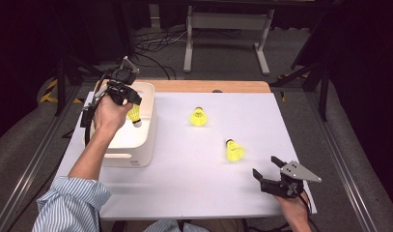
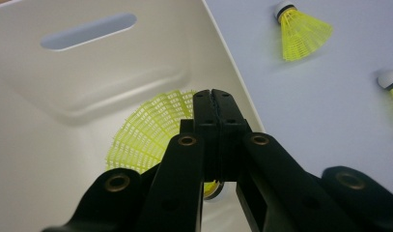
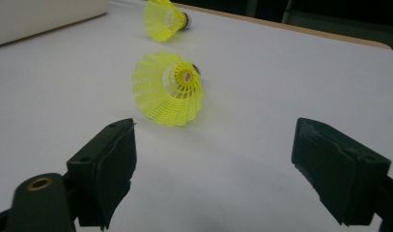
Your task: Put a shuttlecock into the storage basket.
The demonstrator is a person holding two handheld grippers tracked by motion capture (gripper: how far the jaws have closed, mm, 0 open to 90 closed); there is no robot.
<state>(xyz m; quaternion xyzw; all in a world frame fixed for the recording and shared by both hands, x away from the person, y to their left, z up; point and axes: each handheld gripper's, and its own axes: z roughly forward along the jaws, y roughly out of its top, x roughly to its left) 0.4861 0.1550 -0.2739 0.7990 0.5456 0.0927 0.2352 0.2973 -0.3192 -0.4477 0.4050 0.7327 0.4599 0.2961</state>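
Note:
My left gripper (image 1: pixel 134 100) hangs over the white bin (image 1: pixel 148 126), shut on the skirt of a yellow shuttlecock (image 1: pixel 133 115) whose white cork points down. In the left gripper view the jaws (image 2: pixel 214 96) press together on the mesh skirt (image 2: pixel 146 130) inside the bin (image 2: pixel 88 72). Two more yellow shuttlecocks lie on the white table, one in the middle (image 1: pixel 198 117) and one nearer the right (image 1: pixel 234 151). My right gripper (image 1: pixel 266 166) rests open at the front right, a short way behind the nearer shuttlecock (image 3: pixel 169 89), with nothing between its jaws (image 3: pixel 213 145).
The bin stands at the table's left side and has a slot handle (image 2: pixel 88 31) in its wall. A wooden strip (image 1: pixel 208 86) runs along the table's far edge. Beyond it stand a white frame (image 1: pixel 228 34) and cables on the floor.

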